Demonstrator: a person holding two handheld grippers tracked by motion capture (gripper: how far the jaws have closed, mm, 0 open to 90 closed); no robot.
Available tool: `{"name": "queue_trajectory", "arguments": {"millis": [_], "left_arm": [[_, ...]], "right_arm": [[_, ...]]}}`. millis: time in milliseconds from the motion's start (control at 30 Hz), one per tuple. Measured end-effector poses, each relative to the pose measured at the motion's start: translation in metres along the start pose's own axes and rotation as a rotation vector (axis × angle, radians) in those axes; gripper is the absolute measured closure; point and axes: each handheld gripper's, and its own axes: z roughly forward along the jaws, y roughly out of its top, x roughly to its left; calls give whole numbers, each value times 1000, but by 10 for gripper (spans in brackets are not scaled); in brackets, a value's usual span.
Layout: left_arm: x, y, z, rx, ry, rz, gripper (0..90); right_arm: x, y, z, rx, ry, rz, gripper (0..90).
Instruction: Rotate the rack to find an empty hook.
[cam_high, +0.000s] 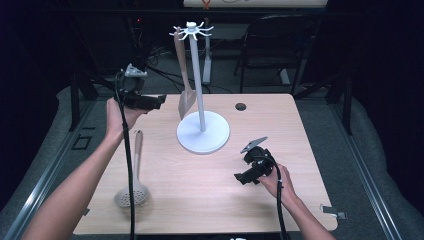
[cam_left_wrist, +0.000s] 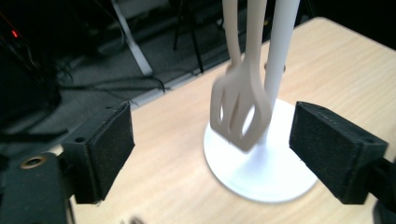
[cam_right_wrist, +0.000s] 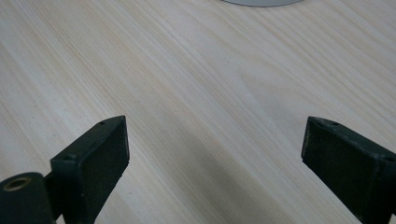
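the left gripper (cam_left_wrist: 212, 154) had its fingers spread wide, empty — the slotted spatula (cam_left_wrist: 240, 109) hung on the white stand (cam_high: 202, 131) just ahead. the right gripper (cam_right_wrist: 215, 163) gaped too, low over bare worktop (cam_right_wrist: 187, 70); a skimmer (cam_high: 132, 192) lay near the left forearm.

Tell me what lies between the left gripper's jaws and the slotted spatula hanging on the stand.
Nothing: the left gripper view shows bare table between the open left gripper and the slotted spatula hanging beside the stand.

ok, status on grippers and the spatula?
Left gripper open, facing the spatula. Spatula hangs on rack. Right gripper open over table. Nothing between.
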Motion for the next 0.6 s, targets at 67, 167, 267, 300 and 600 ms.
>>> {"name": "queue_trajectory", "arguments": {"millis": [67,167,267,300,600], "left_arm": [[-2,-13,5,29,8,4,110],[-3,-32,10,62,4,2,98],[-4,-52,13,88,3,-12,82],[-4,-60,15,95,2,-23,79],[3,-127,30,216,-25,-113,56]], "right_arm": [[0,0,0,-2,3,-2,74],[0,-2,1,-11,-3,-3,76],[0,-1,2,6,7,4,75],[0,-2,2,1,7,-5,77],[1,-3,2,12,29,-9,84]]}}
